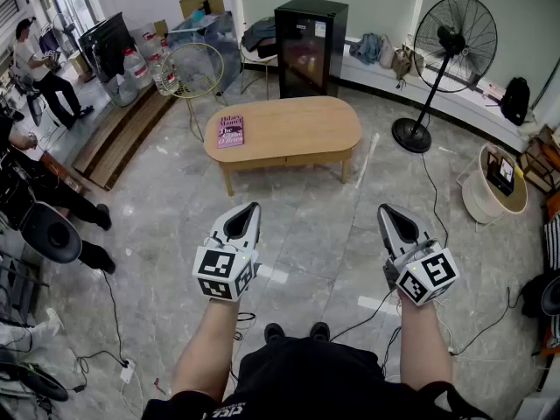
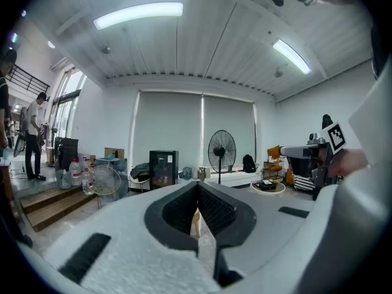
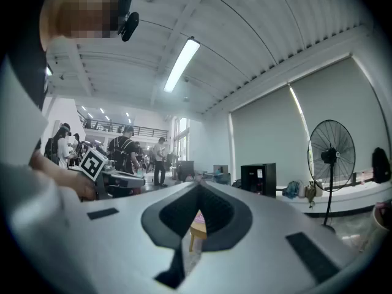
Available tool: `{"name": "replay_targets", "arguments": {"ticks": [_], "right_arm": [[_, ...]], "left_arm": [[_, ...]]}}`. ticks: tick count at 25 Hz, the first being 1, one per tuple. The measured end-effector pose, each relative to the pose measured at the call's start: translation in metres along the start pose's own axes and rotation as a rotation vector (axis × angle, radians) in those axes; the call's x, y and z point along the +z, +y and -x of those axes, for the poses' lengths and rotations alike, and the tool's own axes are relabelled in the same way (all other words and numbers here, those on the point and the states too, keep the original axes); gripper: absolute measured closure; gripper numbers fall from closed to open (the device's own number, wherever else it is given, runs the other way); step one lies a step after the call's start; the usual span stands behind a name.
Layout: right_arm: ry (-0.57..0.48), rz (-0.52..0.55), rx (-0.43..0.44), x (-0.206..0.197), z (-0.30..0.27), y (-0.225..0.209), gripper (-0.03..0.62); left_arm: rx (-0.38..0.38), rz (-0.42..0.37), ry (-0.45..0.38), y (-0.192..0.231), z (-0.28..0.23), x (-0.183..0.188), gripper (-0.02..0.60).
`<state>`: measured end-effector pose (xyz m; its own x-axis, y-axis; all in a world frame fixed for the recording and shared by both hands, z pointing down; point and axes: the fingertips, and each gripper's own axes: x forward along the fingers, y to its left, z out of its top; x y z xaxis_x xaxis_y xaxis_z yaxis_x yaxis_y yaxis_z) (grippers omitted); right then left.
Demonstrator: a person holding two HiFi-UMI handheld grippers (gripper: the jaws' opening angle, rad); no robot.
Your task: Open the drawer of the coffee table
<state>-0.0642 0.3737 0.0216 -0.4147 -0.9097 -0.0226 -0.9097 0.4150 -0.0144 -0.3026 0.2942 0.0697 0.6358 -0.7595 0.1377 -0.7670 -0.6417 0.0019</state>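
Observation:
An oval, light-wood coffee table stands a few steps ahead on the marble floor, with a pink book on its left end. Its drawer front is not discernible from here. My left gripper is held out at lower left, shut and empty. My right gripper is at lower right, also shut with nothing in it. Both point level toward the table and are well short of it. Between the closed jaws a table leg shows in the left gripper view, and the table's corner in the right gripper view.
A black mini fridge stands behind the table and a pedestal fan to its right. A round wire table, water bottles and a wooden platform lie at left, with people nearby. Cables cross the floor near my feet.

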Motion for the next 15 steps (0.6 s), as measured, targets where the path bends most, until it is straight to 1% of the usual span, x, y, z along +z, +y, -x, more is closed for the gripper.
{"name": "replay_targets", "arguments": {"ticks": [10, 15], "right_arm": [[0.001, -0.011, 0.007, -0.005, 0.012, -0.010, 0.592], [0.002, -0.039, 0.009, -0.013, 0.025, -0.024, 0.592]], "left_arm": [[-0.014, -0.009, 0.013, -0.023, -0.009, 0.001, 0.572], [-0.008, -0.001, 0.021, -0.036, -0.014, -0.002, 0.572]]}}
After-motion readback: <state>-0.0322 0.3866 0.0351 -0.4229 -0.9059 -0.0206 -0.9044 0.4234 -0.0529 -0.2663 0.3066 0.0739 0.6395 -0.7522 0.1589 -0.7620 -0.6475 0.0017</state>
